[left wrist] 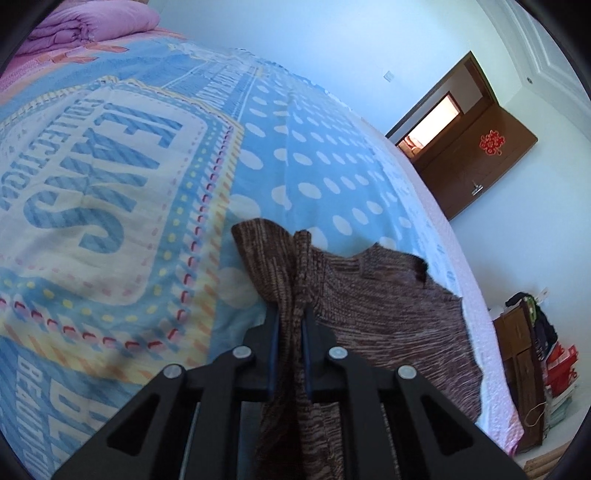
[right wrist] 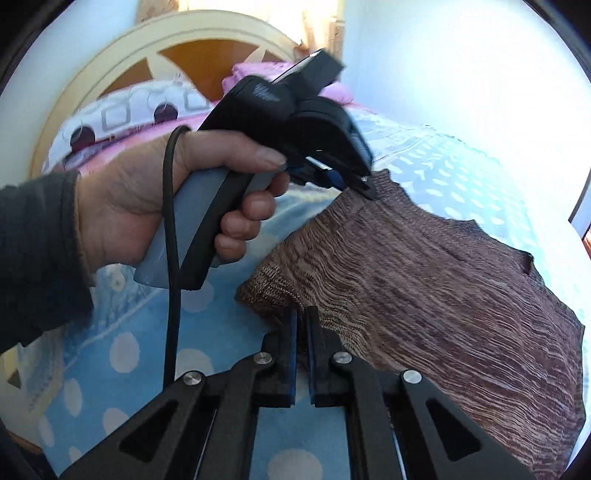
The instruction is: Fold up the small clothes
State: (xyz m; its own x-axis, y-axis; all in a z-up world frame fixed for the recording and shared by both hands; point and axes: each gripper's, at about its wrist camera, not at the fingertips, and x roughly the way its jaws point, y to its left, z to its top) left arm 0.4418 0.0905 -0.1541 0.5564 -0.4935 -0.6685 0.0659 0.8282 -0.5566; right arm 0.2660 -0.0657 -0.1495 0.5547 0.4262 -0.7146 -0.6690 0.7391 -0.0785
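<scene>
Two grippers have hold of one brown knitted garment that lies spread on a bed, over a blue sheet printed with white dots and large lettering. The left gripper has its jaws clenched on a bunched fold of the knit — the cloth stands up in a narrow ridge between the blue pads and hangs down past them toward the camera. In the right wrist view the right gripper is likewise clamped tight on the ribbed edge of the same garment, at the near corner of the piece. Further along that edge the left gripper pinches the cloth, gripped by a hand in a dark sleeve, a black cable looping past the wrist. The rest of the garment lies flat, reaching toward the bed's far side. Pink bedding sits at the head of the bed — below a curved headboard. A brown door stands open in the far wall.
</scene>
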